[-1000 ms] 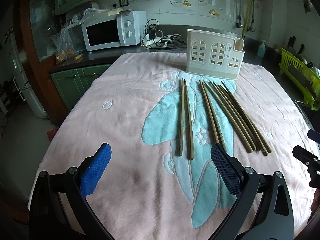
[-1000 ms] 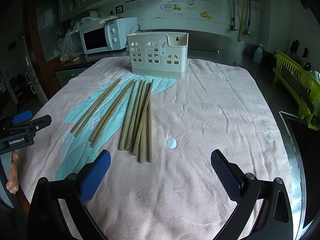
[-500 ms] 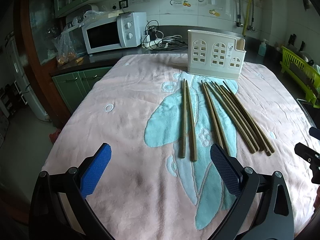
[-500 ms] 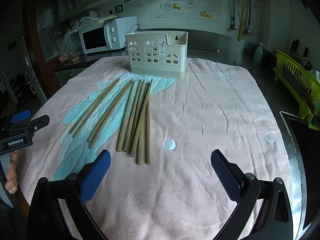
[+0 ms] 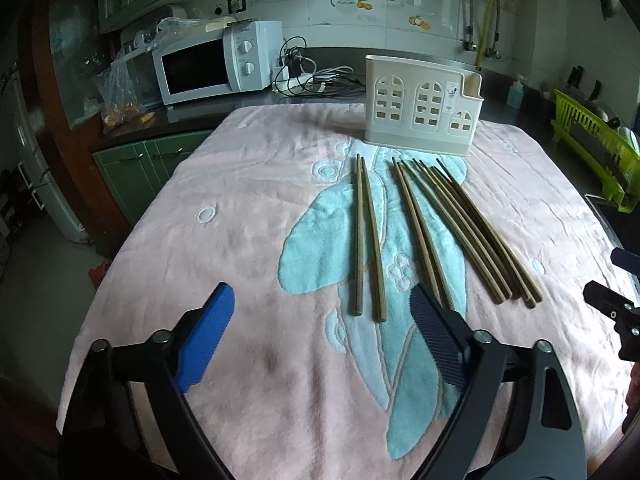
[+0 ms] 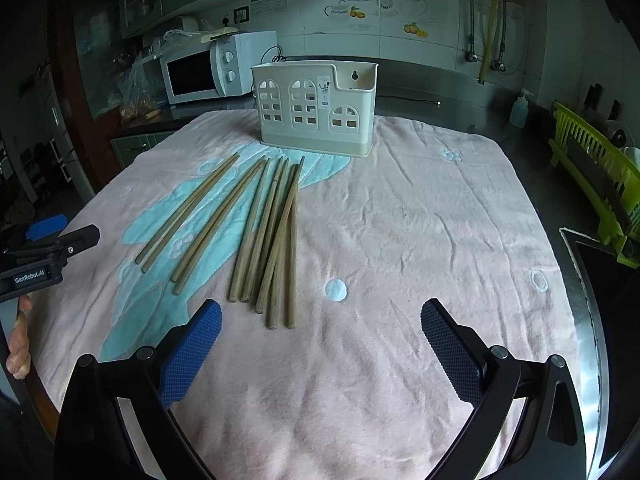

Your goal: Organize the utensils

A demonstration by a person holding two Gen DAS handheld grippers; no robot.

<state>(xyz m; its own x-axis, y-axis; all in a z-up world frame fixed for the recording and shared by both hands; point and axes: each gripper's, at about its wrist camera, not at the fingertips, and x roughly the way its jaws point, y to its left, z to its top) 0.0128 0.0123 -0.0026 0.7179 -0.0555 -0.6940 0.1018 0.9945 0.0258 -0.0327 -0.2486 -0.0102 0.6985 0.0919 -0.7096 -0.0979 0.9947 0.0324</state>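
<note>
Slim, round wooden chopsticks (image 5: 434,228) are lying flat on a fluffy pink towel (image 5: 256,208) with a pale blue raised pattern, which is covering the worktop. In the left wrist view one pair (image 5: 366,236) is resting a little apart to the left of the others, a second pair is lying beside it, and the remainder are bunched together, touching and partly crossing. Just beyond their far tips, a cream plastic utensil holder (image 6: 316,108) with arched, window-shaped cutouts is standing upright on the towel.

The left tool (image 5: 320,336) is hovering spread wide above the near edge of the towel, its blue textured pads (image 5: 204,340) gripping nothing. The right tool (image 6: 320,344) is likewise held wide apart and empty, near the closest chopstick ends.

Behind the worktop, a white microwave (image 5: 216,66) is sitting on a dark counter, next to tangled cables (image 5: 316,76). A lime-green dish rack (image 6: 596,172) is standing to the right. White tiles are lining the wall, and green cabinets are hanging above.
</note>
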